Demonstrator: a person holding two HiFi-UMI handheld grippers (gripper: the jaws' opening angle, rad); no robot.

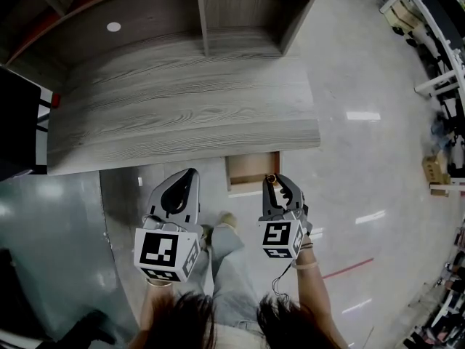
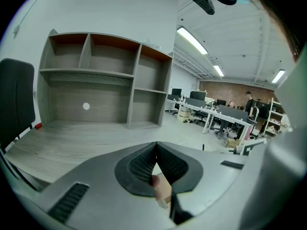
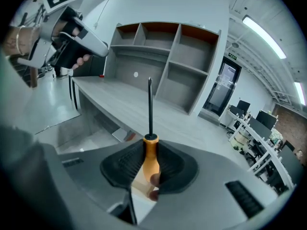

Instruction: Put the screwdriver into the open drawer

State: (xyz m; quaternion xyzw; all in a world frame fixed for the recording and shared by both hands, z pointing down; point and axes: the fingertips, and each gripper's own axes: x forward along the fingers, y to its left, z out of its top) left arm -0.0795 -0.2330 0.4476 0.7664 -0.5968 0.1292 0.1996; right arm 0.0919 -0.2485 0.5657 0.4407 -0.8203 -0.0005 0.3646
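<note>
The right gripper (image 1: 276, 182) is clamped on the orange handle of the screwdriver (image 3: 150, 150), whose dark shaft points straight out past the jaws. It hovers just above the open drawer (image 1: 251, 169) under the desk (image 1: 182, 100). The left gripper (image 1: 189, 177) has its jaws together, with nothing between them.

A matt grey wood-grain desk (image 1: 182, 100) stands on a glossy, reflective floor (image 1: 363, 158). The screwdriver (image 3: 150, 155) shows a smooth orange plastic handle and a dark metal shaft. The right gripper (image 3: 149, 146) has ribbed black pads (image 3: 122, 164) and a matt grey plastic shell.
</note>
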